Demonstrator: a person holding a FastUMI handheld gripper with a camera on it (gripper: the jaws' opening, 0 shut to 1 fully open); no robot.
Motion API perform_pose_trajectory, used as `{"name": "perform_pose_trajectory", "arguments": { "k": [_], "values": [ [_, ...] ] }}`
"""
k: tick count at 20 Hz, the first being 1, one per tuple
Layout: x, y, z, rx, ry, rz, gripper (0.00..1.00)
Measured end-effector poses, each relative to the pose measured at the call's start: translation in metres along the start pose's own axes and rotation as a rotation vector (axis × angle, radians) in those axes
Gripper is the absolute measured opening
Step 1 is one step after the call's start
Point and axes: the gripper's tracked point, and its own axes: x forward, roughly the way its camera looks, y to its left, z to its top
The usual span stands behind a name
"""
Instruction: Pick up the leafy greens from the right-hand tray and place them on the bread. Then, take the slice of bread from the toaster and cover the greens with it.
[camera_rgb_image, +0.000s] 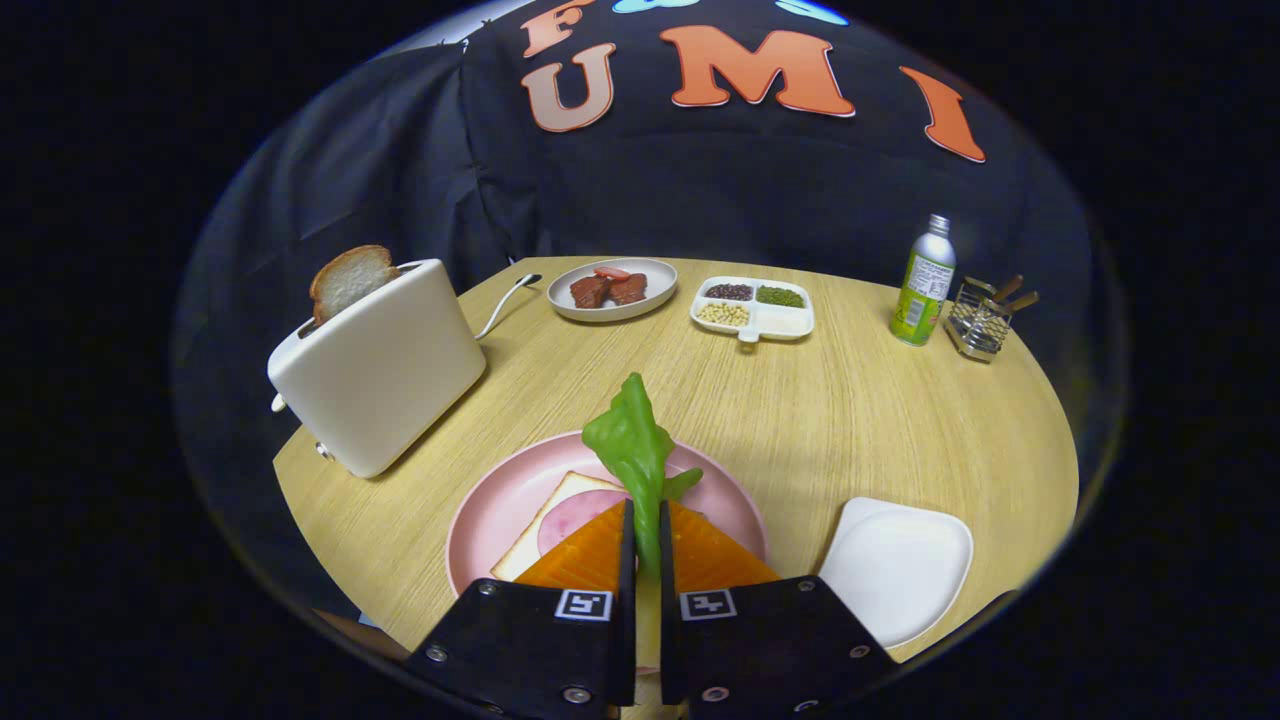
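Holding: gripper (646, 525) clamped on leafy greens (632, 440), above pink plate (480, 515).
Bread (535, 535): on pink plate.
Toaster (385, 365): left of pink plate, slice (350, 278) inside.
White tray (900, 565): right of pink plate.

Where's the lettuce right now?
Pinched between the fingers of the hand-held gripper, the lettuce sticks up above the pink plate and its bread, toaster to the left.

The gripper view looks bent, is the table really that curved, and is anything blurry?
Gripper view: fisheye bows the table edge; toaster, bottle stay sharp; lighting is even, shadows soft; the gripper, shut on the leafy greens, looms oversized.
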Motion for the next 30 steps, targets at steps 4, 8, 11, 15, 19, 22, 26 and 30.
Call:
{"name": "perform_pose_trajectory", "arguments": {
  "k": [4,8,11,15,19,22,26,30],
  "values": [
    [0.009,0.015,-0.01,-0.014,0.036,0.025,0.12],
    [0.015,0.027,-0.02,-0.019,0.079,0.045,0.18],
    [0.019,0.027,-0.023,-0.022,0.098,0.042,0.25],
    [0.02,0.032,-0.024,-0.022,0.107,0.053,0.37],
    [0.016,0.031,-0.019,0.01,0.109,0.067,0.51],
    [0.01,0.029,-0.008,0.036,0.088,0.07,0.58],
    [0.002,0.031,0.013,0.038,0.05,0.076,0.64],
    [-0.009,0.041,0.046,0.02,0.005,0.091,0.71]
  ]
}}
